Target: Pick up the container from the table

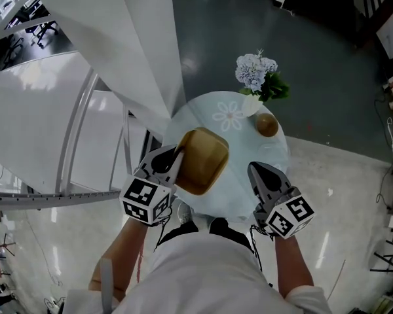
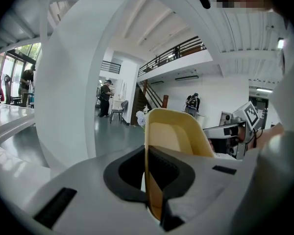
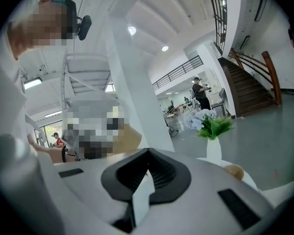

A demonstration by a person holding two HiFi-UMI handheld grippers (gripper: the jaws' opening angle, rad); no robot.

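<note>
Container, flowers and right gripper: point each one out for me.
Container (image 1: 203, 159), head view, middle of its tan body.
Flowers (image 1: 254, 69), head view, on the pale blooms.
Right gripper (image 1: 255, 169), head view, at the tips of its dark fingers.

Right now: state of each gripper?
Left gripper: closed on the container wall, lifted off the table.
Right gripper: closed, empty.

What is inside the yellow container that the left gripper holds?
Nothing shows inside the container; its bare bottom is visible. The left gripper covers a little of one inner wall.
</note>
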